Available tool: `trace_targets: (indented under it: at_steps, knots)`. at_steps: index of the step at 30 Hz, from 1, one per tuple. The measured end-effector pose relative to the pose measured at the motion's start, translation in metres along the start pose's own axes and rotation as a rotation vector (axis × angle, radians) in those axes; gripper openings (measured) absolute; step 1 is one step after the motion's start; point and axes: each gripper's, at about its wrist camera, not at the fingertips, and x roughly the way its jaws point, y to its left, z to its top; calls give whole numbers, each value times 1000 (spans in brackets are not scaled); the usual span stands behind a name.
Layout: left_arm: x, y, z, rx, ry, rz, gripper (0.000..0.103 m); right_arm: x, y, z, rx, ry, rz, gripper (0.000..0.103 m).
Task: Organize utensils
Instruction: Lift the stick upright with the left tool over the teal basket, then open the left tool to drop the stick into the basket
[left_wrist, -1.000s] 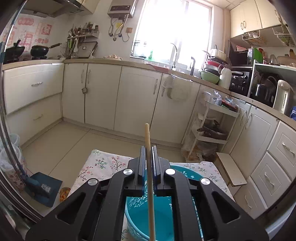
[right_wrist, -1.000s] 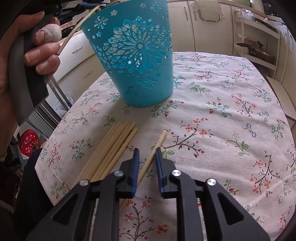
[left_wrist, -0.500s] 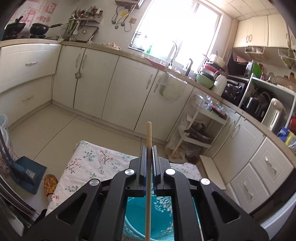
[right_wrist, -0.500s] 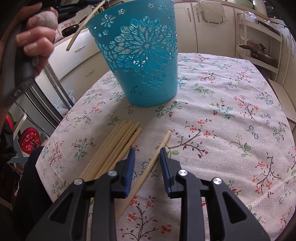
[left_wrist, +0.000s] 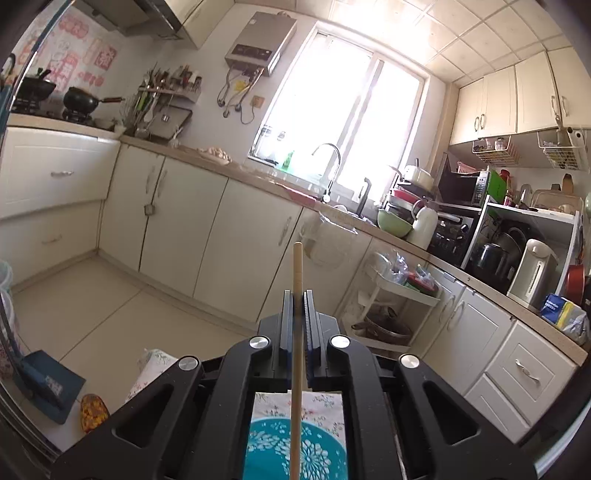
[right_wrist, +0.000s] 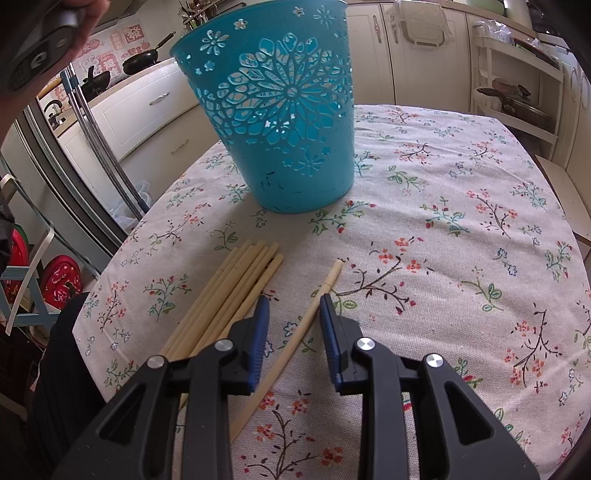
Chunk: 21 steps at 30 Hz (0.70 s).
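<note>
chopstick (left_wrist: 297, 280) stands clamped between the closed jaws of the left gripper (left_wrist: 297, 295), running nearly upright through them, its top end poking above the fingertips and its lower length hanging over the turquoise bucket (left_wrist: 295, 448) seen directly beneath. on the other side, the right gripper (right_wrist: 291, 302) hovers low over the floral tablecloth (right_wrist: 443, 258) with its jaws apart and holding nothing; 1 loose chopstick (right_wrist: 295, 332) lies on the cloth between the blue pads (right_wrist: 261, 325), touching neither as far as can be told. a bundle of chopsticks (right_wrist: 236, 295) lies just to the left of it, near the base of the bucket (right_wrist: 284, 122).

judged from this, 2 moves are in hand: dropping the held stick into the bucket and picking up the next. for the drop, keep the stick vertical and centred over the opening, lower its tip past the rim before releasing, so it does not bounce off the edge or tip the light container. for the pick, settle the open jaws squarely astride the single stick, close near its middle for balance, and stay clear of the bundle so no neighbour gets nudged or pinched along with it.
</note>
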Motion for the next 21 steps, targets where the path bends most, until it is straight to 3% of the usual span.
trace_targets:
  at_steps: [7,17,20,21]
  knots:
    - [34,4,-30,17,68,43,5,0,0,0,1,0,4,29]
    - [25,8,-62,148,203,78,7,-1,-4,1,19,9,17,29]
    - [10,14,-69,188,221,105,31,-1,-5,2,23,21,14,29]
    - [3,17,-70,197,220,121,46,-1,-4,3,23,27,9,29]
